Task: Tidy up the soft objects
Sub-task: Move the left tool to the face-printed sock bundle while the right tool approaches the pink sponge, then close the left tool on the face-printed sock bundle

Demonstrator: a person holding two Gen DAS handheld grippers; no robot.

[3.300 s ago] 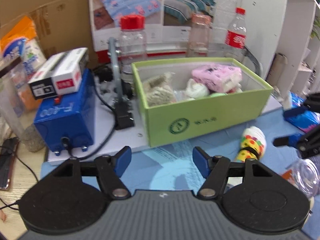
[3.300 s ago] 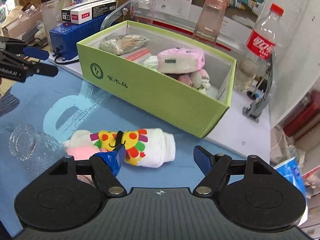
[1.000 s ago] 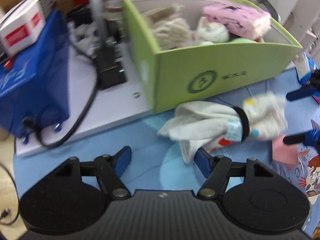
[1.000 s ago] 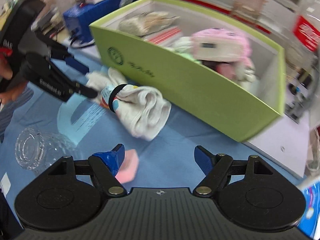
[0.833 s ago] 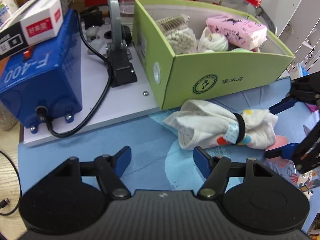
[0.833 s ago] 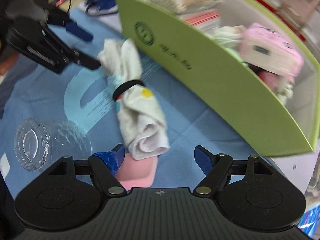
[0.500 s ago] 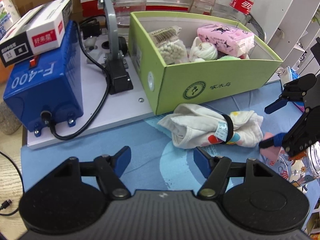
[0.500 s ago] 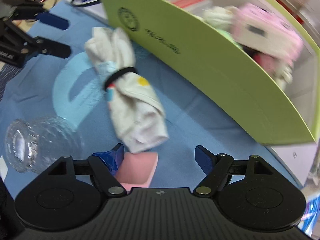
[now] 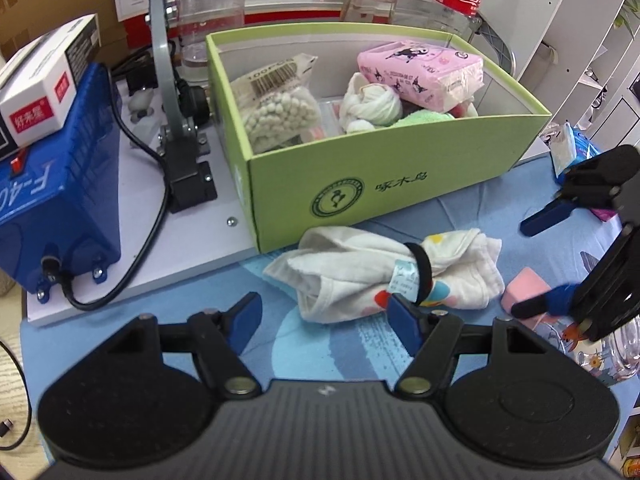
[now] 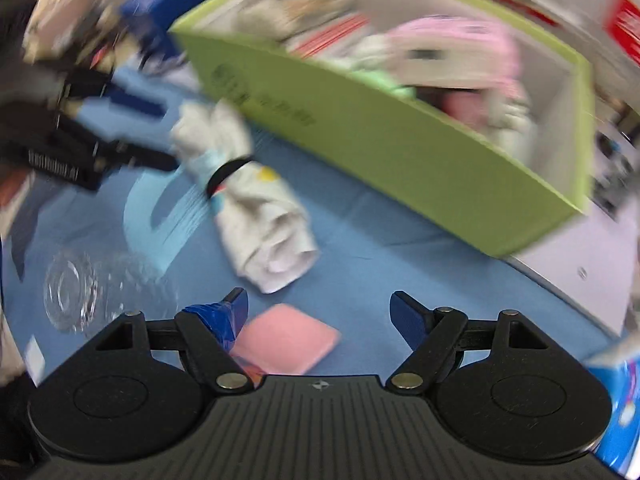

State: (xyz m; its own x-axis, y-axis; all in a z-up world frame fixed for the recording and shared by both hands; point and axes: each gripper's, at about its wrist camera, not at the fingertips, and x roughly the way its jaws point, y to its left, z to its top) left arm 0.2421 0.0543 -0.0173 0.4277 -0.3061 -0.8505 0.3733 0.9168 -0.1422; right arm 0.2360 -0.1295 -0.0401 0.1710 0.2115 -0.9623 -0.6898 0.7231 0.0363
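The right wrist view is being smeared by motion blur, so the green box (image 10: pixel 420 152) contents beyond the fingers are being left unreadable. In the left wrist view, the glass jar (image 9: pixel 628 344) is being cut off by the edge, right of the fingers, and partly hidden behind the right gripper (image 9: pixel 540 264).

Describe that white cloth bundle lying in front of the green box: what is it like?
The cloth bundle is a soft white fabric roll, with coloured spots printed on it, cinched near its middle by a black elastic band with a small pale label beside it. It lies on its side on the blue mat, just in front of the green box, loose folds splayed at one end. Neither gripper holds it.
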